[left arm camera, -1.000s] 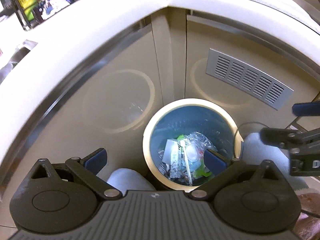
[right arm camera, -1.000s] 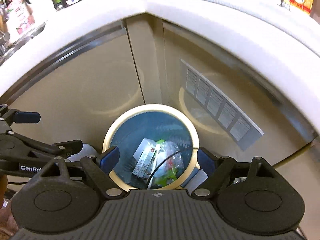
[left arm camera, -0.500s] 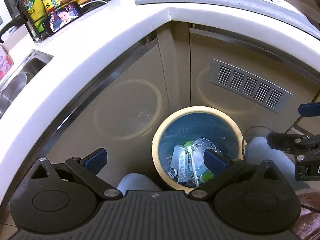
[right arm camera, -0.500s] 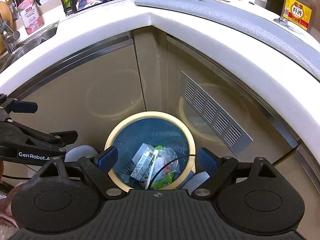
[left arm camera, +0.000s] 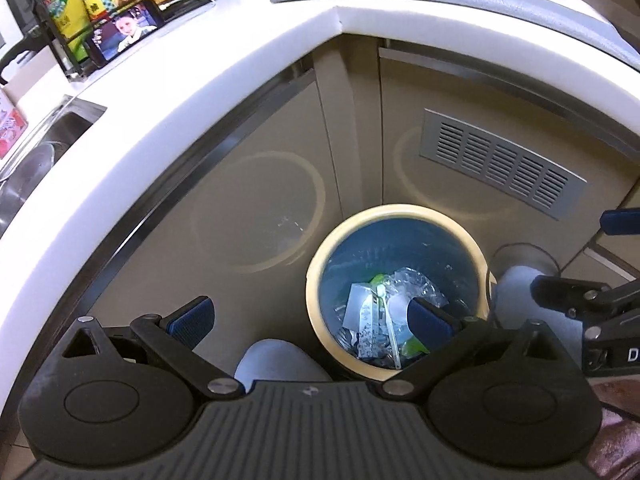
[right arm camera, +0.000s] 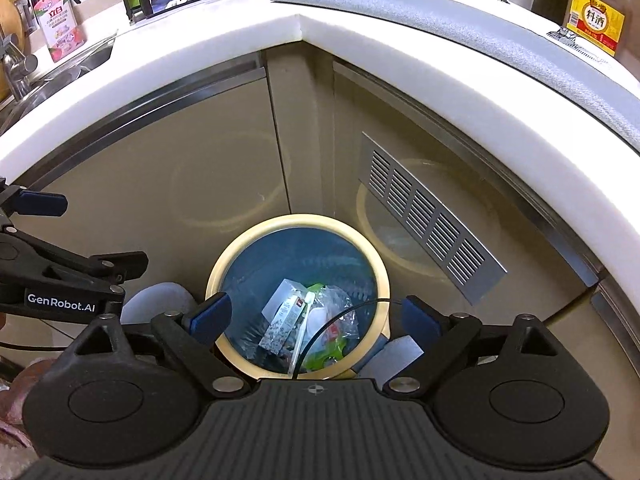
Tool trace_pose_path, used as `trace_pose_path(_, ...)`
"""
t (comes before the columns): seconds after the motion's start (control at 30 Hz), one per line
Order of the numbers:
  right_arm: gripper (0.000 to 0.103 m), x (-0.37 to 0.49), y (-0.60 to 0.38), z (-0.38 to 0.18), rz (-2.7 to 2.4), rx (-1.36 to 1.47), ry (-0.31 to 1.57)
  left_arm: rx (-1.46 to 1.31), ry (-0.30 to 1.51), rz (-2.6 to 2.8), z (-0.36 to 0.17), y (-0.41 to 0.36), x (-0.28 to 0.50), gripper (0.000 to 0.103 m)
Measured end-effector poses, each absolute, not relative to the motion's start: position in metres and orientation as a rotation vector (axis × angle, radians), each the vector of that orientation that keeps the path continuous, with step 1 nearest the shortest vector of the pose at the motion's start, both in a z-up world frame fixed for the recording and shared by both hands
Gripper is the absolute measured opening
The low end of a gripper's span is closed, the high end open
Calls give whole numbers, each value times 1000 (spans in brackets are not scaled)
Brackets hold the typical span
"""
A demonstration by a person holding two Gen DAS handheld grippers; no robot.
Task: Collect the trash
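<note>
1. My right gripper hangs above the bin, tilted steeply down. Its jaws are opening and already stand wide, and nothing is between the pads. The bin's near rim sits right between them in the right wrist view.
2. My left gripper is also spread wide and holds nothing. It hangs to the left of the bin; only its right pad overlaps the bin's mouth, while the left pad is over the cabinet front beside the bin.
3. The trash lies at the bottom of the bin, straight below and slightly ahead of my right gripper: a white carton, crumpled clear plastic, something green, and a thin white stick.
4. The carton and stick have their long axes running from the bin's near rim up toward its far rim, so roughly in line with the way my right gripper points.
5. I judge the right gripper the nearer one to the bin's centre, so any reach into the bin falls to it.
6. Beyond the bin stands the cabinet corner, with a slatted vent to the bin's right and the white worktop above the bin.
</note>
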State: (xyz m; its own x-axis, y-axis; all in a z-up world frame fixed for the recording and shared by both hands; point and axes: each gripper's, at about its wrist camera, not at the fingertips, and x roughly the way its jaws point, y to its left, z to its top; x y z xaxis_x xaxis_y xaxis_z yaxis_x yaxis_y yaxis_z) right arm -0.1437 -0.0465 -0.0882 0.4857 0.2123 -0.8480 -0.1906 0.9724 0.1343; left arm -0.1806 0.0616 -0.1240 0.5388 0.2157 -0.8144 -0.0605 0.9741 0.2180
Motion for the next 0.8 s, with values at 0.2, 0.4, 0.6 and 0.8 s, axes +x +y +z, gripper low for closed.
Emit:
trace_pose_path(0.2, 103, -143, -41, -96, 257, -7, 1069, 171, 1004, 181, -128, 62, -179, 103)
trace_pose_path(0.4, 103, -143, -39, -103, 257, -6, 1101, 189, 1018, 182, -131, 61, -180, 103)
trace_pose_path(0.6, 103, -146, -38, -102, 255, -10, 1091, 205, 1017, 181, -131, 58, -180, 103)
trace_pose_path(0.8, 103, -147, -41, -102, 244, 3, 1090, 210, 1014, 184, -131, 57, -182, 103)
